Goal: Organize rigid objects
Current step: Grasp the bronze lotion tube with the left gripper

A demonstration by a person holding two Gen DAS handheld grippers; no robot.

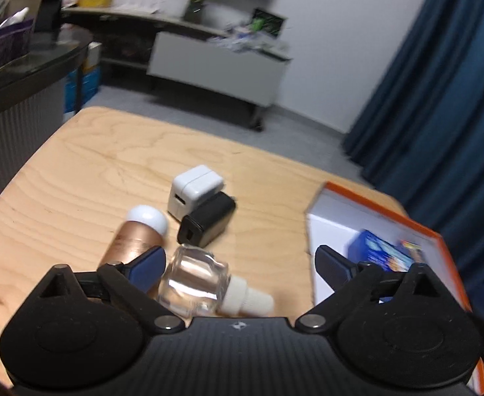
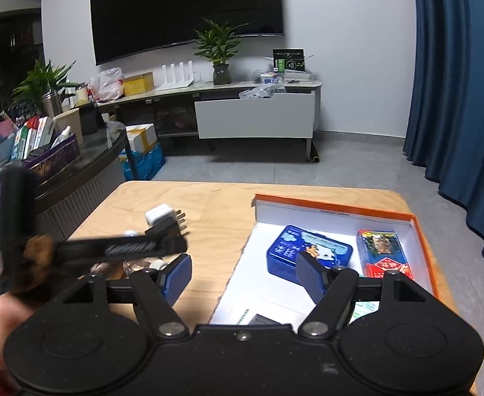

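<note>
The left gripper [image 1: 238,264] is hovering released over the glass bottle [image 1: 194,283], lying crosswise between its fingers, while the right gripper [image 2: 242,275] is waiting released.

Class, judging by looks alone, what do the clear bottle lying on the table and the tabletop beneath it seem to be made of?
Clear squat bottle with a white nozzle cap: probably glass, possibly hard plastic; transparent, with sharp bright reflections. Pale tabletop: wood or wood veneer, smooth matte finish, with wavy grain lines visible.
</note>
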